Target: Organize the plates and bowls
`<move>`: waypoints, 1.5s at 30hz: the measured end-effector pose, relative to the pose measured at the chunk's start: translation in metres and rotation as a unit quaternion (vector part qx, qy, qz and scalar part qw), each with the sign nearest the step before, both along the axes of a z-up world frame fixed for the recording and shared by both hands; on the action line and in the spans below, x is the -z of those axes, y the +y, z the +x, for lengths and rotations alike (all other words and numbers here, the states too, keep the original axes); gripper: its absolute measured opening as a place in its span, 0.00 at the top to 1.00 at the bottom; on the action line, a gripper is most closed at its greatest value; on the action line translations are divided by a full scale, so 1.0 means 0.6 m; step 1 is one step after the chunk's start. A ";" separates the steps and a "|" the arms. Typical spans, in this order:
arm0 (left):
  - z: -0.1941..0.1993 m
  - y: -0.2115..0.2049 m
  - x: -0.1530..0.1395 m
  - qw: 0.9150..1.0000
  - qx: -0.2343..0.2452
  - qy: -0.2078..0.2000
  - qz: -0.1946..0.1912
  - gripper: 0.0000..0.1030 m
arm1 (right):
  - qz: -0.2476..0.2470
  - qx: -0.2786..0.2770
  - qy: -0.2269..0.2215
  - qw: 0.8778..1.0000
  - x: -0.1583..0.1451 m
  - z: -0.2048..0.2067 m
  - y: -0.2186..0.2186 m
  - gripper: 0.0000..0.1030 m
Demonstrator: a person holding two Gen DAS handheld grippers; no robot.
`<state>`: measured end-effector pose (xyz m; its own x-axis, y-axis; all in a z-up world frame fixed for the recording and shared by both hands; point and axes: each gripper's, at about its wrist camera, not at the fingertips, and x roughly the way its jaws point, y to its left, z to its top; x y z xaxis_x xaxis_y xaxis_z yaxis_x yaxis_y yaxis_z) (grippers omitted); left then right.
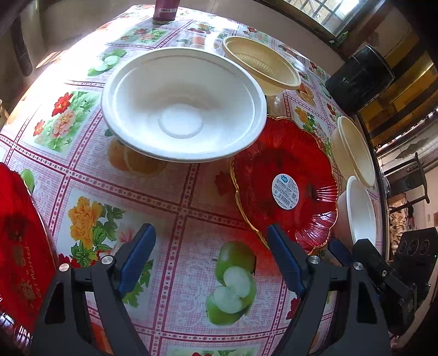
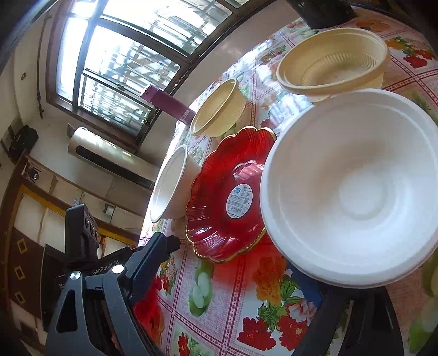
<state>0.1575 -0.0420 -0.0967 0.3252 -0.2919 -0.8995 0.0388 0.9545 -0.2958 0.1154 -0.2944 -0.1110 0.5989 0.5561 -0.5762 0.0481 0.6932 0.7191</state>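
Observation:
My left gripper hangs open over bare tablecloth, nothing between its blue pads. Ahead of it sits a big white bowl, with a ribbed cream bowl behind. To the right lies a red gold-rimmed plate with a round label, and past it a cream bowl and a small white bowl. My right gripper is open near the red plate. The big white bowl hides one fingertip. The small white bowl and two cream bowls stand beyond.
A red printed tray lies at the left edge. A magenta bottle stands at the far side of the floral tablecloth. A black container sits at the back right. The table's right edge runs just past the small bowls.

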 end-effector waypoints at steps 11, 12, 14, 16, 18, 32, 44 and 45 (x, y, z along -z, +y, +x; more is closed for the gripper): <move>0.039 -0.021 0.012 1.000 -0.002 0.014 -0.027 0.19 | 0.019 0.042 0.019 0.999 0.020 0.026 -0.016 0.14; 0.043 -0.021 0.016 0.999 -0.003 0.017 -0.031 0.19 | 0.019 0.046 0.019 0.999 0.020 0.029 -0.017 0.14; 0.050 -0.023 0.020 0.999 -0.006 0.024 -0.036 0.19 | 0.020 0.050 0.021 0.998 0.021 0.032 -0.017 0.14; 0.051 -0.024 0.024 0.999 -0.006 0.025 -0.039 0.19 | 0.013 0.051 0.022 0.998 0.020 0.038 -0.014 0.14; 0.050 -0.025 0.022 0.999 -0.003 0.019 -0.038 0.19 | 0.007 0.054 0.021 0.998 0.020 0.038 -0.013 0.14; 0.057 -0.045 0.024 0.999 0.025 0.007 -0.038 0.65 | -0.004 0.076 0.030 0.997 0.033 0.036 -0.027 0.73; 0.049 -0.038 0.024 0.999 0.034 -0.010 -0.015 0.91 | -0.031 0.068 0.040 0.996 0.038 0.040 -0.021 0.88; 0.047 -0.037 0.024 0.999 0.034 -0.009 -0.016 0.91 | -0.030 0.068 0.040 0.996 0.038 0.039 -0.021 0.88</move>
<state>0.1854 -0.0643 -0.1112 0.3192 -0.3432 -0.8834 0.1093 0.9392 -0.3254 0.1386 -0.3068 -0.1338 0.6164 0.4364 -0.6554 0.2002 0.7181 0.6665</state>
